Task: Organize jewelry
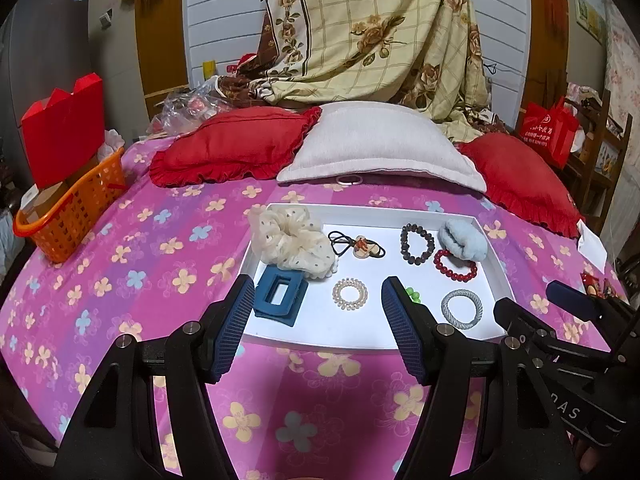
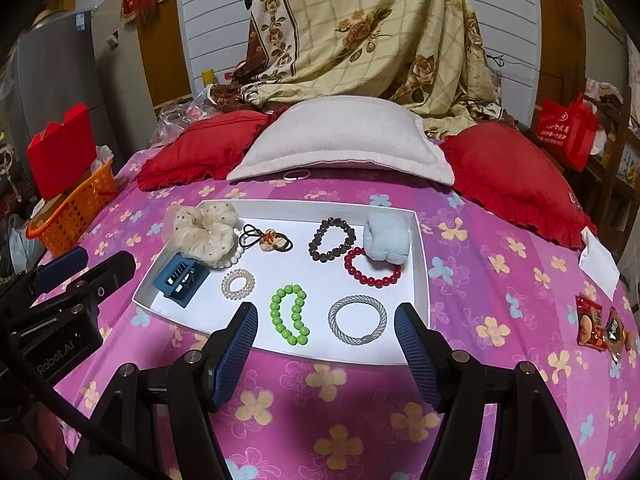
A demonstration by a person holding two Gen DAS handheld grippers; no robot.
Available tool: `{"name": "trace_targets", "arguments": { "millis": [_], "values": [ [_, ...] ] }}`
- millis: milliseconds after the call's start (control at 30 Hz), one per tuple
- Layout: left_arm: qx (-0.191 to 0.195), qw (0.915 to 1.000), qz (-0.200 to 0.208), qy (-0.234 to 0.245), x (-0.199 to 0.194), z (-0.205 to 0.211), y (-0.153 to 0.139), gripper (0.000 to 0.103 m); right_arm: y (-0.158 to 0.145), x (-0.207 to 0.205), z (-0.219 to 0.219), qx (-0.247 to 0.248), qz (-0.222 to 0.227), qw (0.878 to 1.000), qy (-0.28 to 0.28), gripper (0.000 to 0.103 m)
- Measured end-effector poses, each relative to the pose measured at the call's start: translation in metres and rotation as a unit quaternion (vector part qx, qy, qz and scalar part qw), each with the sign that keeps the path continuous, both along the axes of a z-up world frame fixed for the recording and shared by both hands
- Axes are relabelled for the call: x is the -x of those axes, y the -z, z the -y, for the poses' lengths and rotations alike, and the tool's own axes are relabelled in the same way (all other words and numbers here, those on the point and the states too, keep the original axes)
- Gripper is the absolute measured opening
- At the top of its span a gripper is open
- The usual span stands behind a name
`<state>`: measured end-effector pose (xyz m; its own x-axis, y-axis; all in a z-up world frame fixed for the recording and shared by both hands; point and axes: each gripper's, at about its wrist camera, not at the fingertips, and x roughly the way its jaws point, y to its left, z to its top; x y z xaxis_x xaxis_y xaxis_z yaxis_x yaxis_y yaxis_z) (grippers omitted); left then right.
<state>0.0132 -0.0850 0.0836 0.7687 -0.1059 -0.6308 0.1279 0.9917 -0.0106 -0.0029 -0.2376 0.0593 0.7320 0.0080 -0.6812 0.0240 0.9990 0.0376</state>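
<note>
Jewelry tray (image 2: 420,280) on the bed (image 2: 480,300)
Left tongs (image 1: 318,320) and right tongs (image 2: 326,340) both released, empty, poised near the tray's near edge.

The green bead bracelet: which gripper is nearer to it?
Right. The green bead bracelet lies just ahead of the right gripper; the left gripper hovers further left, by the blue hair clip.

I see the tray (image 2: 420,280) on the bed (image 2: 500,320), pillows (image 2: 340,140) behind it. In the tray: scrunchie (image 2: 202,232) far left, claw clip (image 2: 180,280) before it, bead bracelets (image 2: 290,314) mid-tray, a basket (image 2: 72,216) left of the tray.
</note>
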Motion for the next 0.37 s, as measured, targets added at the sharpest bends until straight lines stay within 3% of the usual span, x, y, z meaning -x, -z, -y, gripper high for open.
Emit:
{"name": "trace_targets", "arguments": {
  "millis": [367],
  "values": [
    [-0.009,0.9999,-0.001,0.006,-0.0033,0.0054,0.0072,0.066,0.0072,-0.0031,0.0061,-0.002,-0.005,1.000,-0.002,0.069]
  ]
}}
